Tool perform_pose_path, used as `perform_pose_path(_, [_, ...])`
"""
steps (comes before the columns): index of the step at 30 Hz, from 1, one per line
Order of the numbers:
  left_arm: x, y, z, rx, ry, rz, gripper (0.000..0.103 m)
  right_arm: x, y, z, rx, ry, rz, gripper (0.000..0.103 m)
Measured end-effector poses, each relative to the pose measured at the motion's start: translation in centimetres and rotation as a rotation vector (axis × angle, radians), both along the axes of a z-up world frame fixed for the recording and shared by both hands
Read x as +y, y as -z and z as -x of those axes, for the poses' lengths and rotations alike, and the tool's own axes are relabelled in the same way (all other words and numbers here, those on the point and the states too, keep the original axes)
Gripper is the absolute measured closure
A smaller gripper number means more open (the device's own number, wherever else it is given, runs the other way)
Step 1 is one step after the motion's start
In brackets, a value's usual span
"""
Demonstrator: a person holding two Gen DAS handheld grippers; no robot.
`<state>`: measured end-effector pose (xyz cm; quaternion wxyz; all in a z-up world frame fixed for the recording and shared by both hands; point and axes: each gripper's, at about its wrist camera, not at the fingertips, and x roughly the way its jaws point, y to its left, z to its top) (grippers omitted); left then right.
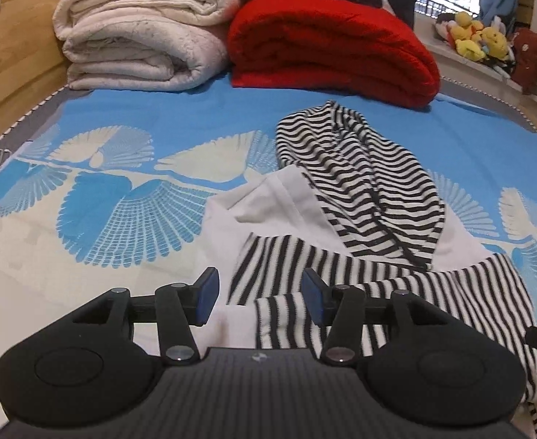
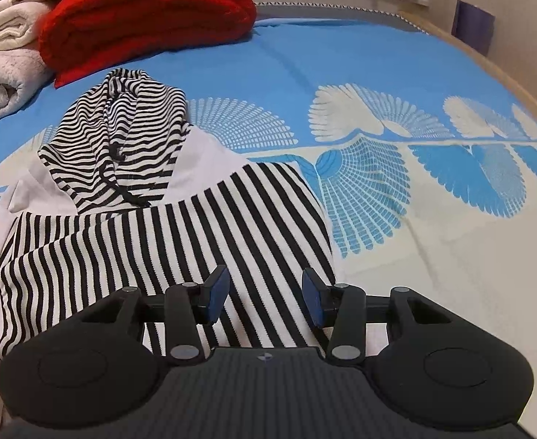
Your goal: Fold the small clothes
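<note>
A small white hoodie with black-and-white striped hood and sleeves (image 1: pixel 360 197) lies on the blue and cream bedspread (image 1: pixel 104 219). Its sleeves are folded across the white body. My left gripper (image 1: pixel 259 298) is open and empty, low over the end of a striped sleeve (image 1: pixel 286 322). In the right wrist view the hoodie (image 2: pixel 129 153) lies ahead and left. My right gripper (image 2: pixel 265 298) is open and empty, just above the striped sleeve (image 2: pixel 232 226) near its right edge. The hood points away from both grippers.
A folded red blanket (image 1: pixel 330 44) and a folded white blanket (image 1: pixel 140 40) are stacked at the far end of the bed. Plush toys (image 1: pixel 477 36) sit on a ledge at the far right. A wooden bed frame (image 1: pixel 12 55) borders the left side.
</note>
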<state>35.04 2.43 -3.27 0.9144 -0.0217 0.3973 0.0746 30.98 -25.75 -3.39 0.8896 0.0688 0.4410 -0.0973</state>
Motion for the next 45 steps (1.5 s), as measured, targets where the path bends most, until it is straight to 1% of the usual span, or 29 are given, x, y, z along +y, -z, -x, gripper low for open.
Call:
perform_pose_path(5, [0.7,0.3,-0.4,0.007,-0.013,-0.008,0.048,0.4,-0.8,0.1,-0.035,-0.019,0.016,0.057])
perform_pose_path(11, [2.5,1.2,-1.0,0.039,-0.043,0.028,0.048,-0.4,-1.9,0.1,-0.064,-0.009,0.003,0.057])
perform_pose_path(14, [3.5,1.5,-0.9,0.026,-0.061,0.059,0.051,-1.3,-2.5,0.1,-0.079,0.004,-0.009,0.057])
perform_pose_path(15, [3.8,1.5,-0.9,0.019,-0.055,0.067,0.054,-1.7,-2.7,0.1,-0.082,0.013,-0.018,0.057])
perform_pose_path(16, [4.0,1.6,-0.9,0.012,-0.048,0.072,0.062,-2.0,-2.7,0.1,-0.079,0.022,-0.026,0.057])
perform_pose_path(17, [4.2,1.6,-0.9,0.001,-0.042,0.075,0.066,-2.4,-2.8,0.1,-0.076,0.029,-0.036,0.057])
perform_pose_path(18, [4.4,1.6,-0.9,-0.007,-0.035,0.075,0.074,-2.7,-2.8,0.1,-0.075,0.033,-0.048,0.058])
perform_pose_path(19, [4.5,1.6,-0.9,-0.012,-0.022,0.075,0.085,-2.9,-2.9,0.1,-0.075,0.035,-0.055,0.058])
perform_pose_path(21, [4.9,1.8,-0.9,-0.025,0.008,0.088,0.098,-3.4,-3.1,0.1,-0.076,0.033,-0.071,0.058])
perform_pose_path(23, [5.1,1.8,-0.8,-0.046,0.029,0.077,0.098,-3.6,-3.3,0.2,-0.08,0.015,-0.09,0.064])
perform_pose_path(25, [5.0,1.9,-0.9,-0.065,0.056,0.044,0.099,-3.8,-3.4,0.2,-0.081,-0.012,-0.094,0.078])
perform_pose_path(26, [5.0,1.9,-1.0,-0.07,0.064,0.036,0.099,-3.8,-3.5,0.2,-0.079,-0.025,-0.093,0.082])
perform_pose_path(28, [5.2,1.9,-1.7,-0.062,0.074,0.06,0.099,-3.8,-3.5,0.0,-0.077,-0.053,-0.091,0.086])
perform_pose_path(29, [5.2,1.9,-2.3,-0.056,0.084,0.076,0.099,-3.9,-3.6,0.0,-0.076,-0.063,-0.085,0.087])
perform_pose_path(31, [4.9,1.5,-4.2,-0.059,0.102,0.069,0.099,-4.2,-3.6,-0.2,-0.069,-0.074,-0.074,0.087])
perform_pose_path(34, [4.3,0.6,-8.3,-0.063,0.111,0.078,0.098,-4.7,-3.2,-0.4,-0.046,-0.069,-0.075,0.087])
perform_pose_path(37, [3.5,-0.5,-13.6,-0.056,0.123,0.083,0.098,-5.1,-2.4,-0.9,-0.012,-0.06,-0.055,0.087])
perform_pose_path(39, [3.3,-0.6,-17.3,-0.054,0.103,0.094,0.098,-5.2,-1.9,-1.2,0.005,-0.052,-0.039,0.087])
perform_pose_path(42, [3.2,0.3,-23.3,-0.032,0.075,0.115,0.098,-5.4,-1.5,-1.7,0.02,-0.05,-0.024,0.087])
perform_pose_path(45, [2.8,1.9,-28.2,-0.002,0.071,0.073,0.098,-5.8,-1.3,-2.2,0.028,-0.026,-0.039,0.087])
